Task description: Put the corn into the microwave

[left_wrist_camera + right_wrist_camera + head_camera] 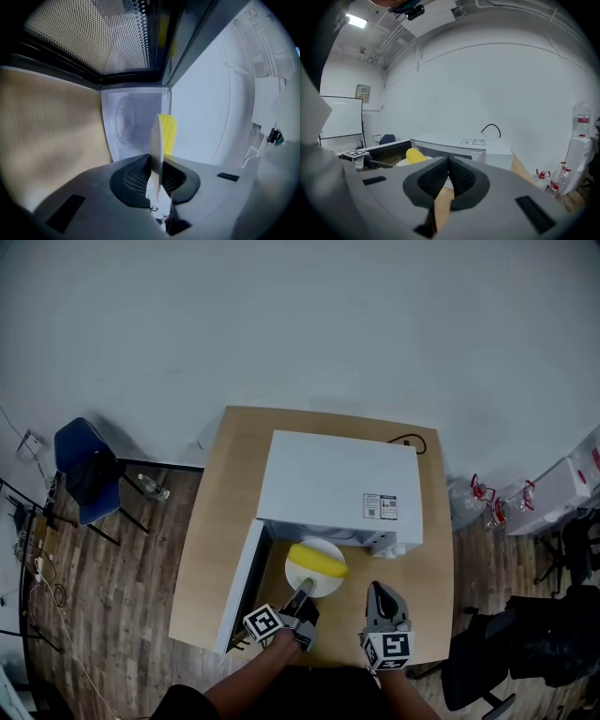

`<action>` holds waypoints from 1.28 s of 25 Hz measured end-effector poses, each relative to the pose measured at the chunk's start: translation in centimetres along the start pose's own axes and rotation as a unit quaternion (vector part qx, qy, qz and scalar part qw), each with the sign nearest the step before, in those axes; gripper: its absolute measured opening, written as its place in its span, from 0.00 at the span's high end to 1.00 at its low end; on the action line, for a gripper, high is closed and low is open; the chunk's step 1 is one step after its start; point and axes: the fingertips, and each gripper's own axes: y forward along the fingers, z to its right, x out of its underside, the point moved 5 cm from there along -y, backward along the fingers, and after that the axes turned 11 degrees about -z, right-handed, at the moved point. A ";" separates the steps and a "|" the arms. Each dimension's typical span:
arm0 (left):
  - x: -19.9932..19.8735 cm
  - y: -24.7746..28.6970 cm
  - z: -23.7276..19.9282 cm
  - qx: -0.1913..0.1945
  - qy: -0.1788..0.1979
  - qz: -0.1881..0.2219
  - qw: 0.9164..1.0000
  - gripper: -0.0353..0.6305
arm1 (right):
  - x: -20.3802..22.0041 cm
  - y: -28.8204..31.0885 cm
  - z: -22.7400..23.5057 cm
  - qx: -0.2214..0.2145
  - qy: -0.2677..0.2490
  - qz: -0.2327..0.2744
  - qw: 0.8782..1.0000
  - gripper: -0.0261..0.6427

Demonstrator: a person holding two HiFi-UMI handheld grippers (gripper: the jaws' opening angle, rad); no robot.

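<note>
1. The near rim of a white plate (155, 140) is being pinched edge-on between the jaws of the left gripper (157, 180), which are closed down on it.
2. A yellow corn cob (317, 563) is being carried on that plate, lying across its far half.
3. The plate is being held at the open mouth of the white microwave (337, 479), and the left gripper is being pointed into the cavity.
4. The microwave door (242, 587) is being shown swung open to the left.
5. The right gripper (447, 164) is being held with its jaws pressed together on nothing, just right of the plate, above the wooden table (220, 521).
6. A blue chair (80, 470) is being shown on the floor, far left.
</note>
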 end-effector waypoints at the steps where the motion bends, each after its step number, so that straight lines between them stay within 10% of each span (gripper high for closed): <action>1: -0.1 0.4 -0.5 -0.003 -0.003 0.000 1.000 0.91 | 0.0 0.5 0.1 -0.002 -0.001 -0.003 1.000 0.87; 32: -6.3 7.0 -10.2 -0.033 0.009 0.059 0.998 0.90 | 3.1 9.6 3.1 -0.045 -0.017 -0.063 0.997 0.87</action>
